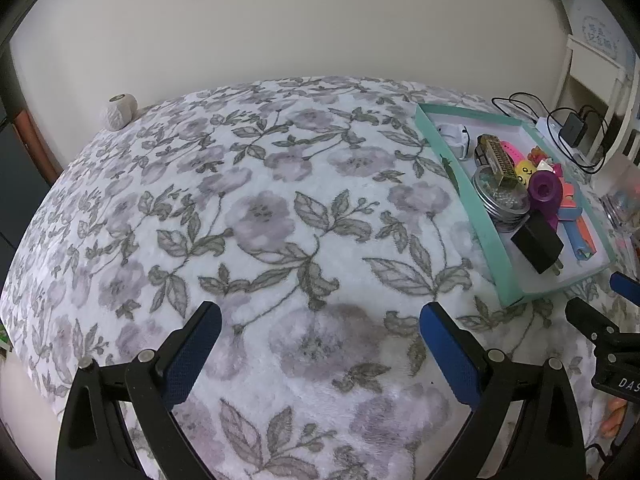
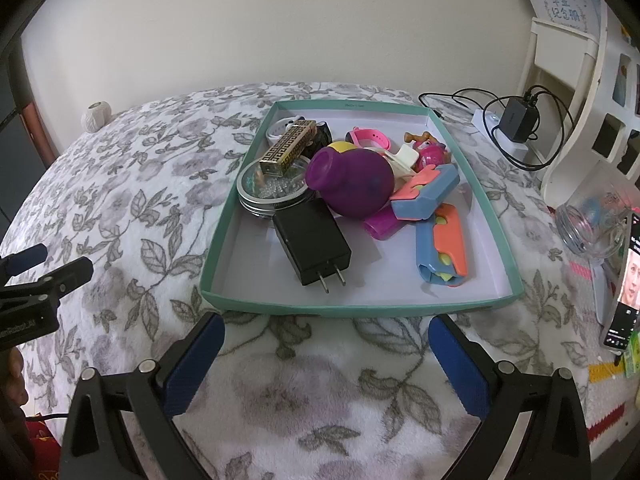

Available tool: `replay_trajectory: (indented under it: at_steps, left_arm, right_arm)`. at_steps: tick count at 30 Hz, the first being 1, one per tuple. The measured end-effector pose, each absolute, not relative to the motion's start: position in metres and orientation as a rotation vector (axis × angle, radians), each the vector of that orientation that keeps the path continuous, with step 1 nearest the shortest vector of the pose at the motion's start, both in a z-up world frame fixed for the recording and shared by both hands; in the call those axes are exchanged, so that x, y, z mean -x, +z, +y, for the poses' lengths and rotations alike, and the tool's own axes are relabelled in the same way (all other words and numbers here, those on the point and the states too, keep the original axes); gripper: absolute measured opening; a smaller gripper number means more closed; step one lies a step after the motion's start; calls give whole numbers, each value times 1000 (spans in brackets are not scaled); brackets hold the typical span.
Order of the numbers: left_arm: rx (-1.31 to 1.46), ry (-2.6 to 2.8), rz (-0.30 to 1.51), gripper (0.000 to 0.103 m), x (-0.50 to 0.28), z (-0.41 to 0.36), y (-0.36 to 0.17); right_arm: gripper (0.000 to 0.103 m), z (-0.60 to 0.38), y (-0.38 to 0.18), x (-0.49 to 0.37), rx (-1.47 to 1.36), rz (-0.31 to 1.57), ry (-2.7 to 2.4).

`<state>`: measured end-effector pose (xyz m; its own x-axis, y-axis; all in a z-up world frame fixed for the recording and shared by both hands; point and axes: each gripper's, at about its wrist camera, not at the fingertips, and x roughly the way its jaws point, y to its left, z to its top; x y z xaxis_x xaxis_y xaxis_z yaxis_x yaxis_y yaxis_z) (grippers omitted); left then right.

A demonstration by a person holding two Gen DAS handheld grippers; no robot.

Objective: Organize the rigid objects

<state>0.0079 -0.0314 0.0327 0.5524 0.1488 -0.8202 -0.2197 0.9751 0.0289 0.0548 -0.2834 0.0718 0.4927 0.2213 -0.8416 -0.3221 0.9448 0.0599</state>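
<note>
Left gripper (image 1: 320,316) spread wide, fingers (image 1: 448,352) released, nothing between them, poised above bare floral blanket (image 1: 256,216). Right gripper (image 2: 326,326) likewise splayed and empty, low over the blanket, just short of the near rim of the teal tray (image 2: 360,306).

Inside the tray, everything heaped toward the far half: black charger (image 2: 312,244) nearest, prongs pointing at the near rim; round tin (image 2: 268,194) at the left wall with a gold patterned box (image 2: 290,148) propped across it; purple vase (image 2: 350,182) lying on its side in the middle, touching the charger; blue-and-orange toy gun (image 2: 438,236) to the right; pink band (image 2: 366,138) and a pink figure (image 2: 430,154) behind. Near strip of the tray floor bare.

Beyond the tray, off to the right, a plugged-in adapter (image 2: 520,118) with looped cables; clear jar (image 2: 588,226) nearer. Ball of yarn (image 2: 96,116) at the far left edge of the blanket.
</note>
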Motion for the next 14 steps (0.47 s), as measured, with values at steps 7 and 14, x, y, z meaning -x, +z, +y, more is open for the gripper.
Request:
replay_trajectory:
  at_steps: [7,14]
  left_arm:
    - [75,227,967,99,-8,-30,32]
    - [77,230,961,99,-7,-29,32]
  right_arm:
    - [103,-283,71,-55,111,1004,333]
    - [103,-283,71,-55,111,1004,330]
